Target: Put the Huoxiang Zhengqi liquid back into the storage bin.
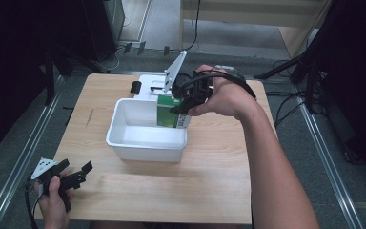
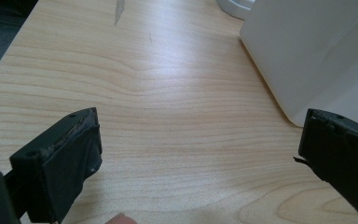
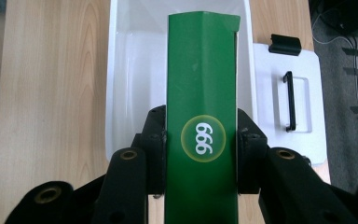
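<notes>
1. Squeezing the green box (image 3: 201, 116) from both sides, the right gripper (image 3: 200, 149) has its 2 black jaws pressed on the box's narrow edges. This keeps the box from slipping.
2. Printed on the box is a yellow circle with "999" in it, and it sits right between the jaws.
3. The box is long and thin. In the right gripper view its long side runs straight away from the jaws, with the far end over the white bin (image 3: 135, 60).
4. From the high view, the box (image 1: 167, 113) stands nearly upright at the back right corner of the bin (image 1: 124, 143), with its low end inside. My guess is it is being put in there.
5. A white lid (image 3: 303, 116) with a black handle lies flat just behind the bin, so the bin is open on top.
6. The left gripper (image 1: 74, 176) rests near the front left corner of the wooden table (image 1: 209, 181). Its jaws are wide apart with nothing between them, so it seems to be waiting.
</notes>
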Demonstrator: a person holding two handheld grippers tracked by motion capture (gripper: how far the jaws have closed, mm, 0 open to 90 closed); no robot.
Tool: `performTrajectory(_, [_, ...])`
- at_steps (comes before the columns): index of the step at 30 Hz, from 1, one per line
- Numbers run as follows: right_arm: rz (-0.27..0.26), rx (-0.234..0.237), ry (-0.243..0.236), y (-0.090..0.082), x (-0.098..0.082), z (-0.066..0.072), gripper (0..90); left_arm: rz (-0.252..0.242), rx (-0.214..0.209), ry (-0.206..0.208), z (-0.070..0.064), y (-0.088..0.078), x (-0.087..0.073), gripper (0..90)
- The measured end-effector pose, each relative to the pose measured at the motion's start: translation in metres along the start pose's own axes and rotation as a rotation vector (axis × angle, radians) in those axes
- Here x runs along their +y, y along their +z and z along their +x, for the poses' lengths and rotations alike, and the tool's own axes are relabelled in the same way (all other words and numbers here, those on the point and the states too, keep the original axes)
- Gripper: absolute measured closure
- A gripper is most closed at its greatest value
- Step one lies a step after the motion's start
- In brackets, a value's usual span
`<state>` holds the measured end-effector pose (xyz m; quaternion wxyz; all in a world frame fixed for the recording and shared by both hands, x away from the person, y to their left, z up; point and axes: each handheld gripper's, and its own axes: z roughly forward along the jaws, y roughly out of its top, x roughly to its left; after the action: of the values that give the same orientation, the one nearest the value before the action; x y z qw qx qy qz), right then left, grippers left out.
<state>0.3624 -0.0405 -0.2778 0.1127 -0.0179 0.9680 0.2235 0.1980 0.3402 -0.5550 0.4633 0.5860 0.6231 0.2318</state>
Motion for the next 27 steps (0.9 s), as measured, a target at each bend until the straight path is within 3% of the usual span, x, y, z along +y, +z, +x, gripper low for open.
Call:
performTrajectory(10, [-0.001, 0.021, -0.029, 0.016, 0.001, -0.004, 64.5, 0.004, -0.001, 0.003, 0.001, 0.000, 0.000, 0.0])
performTrajectory(27, [0.021, 0.074, -0.013, 0.053, -0.010, -0.007, 64.4, 0.003, -0.003, -0.003, 0.001, 0.000, 0.000, 0.0])
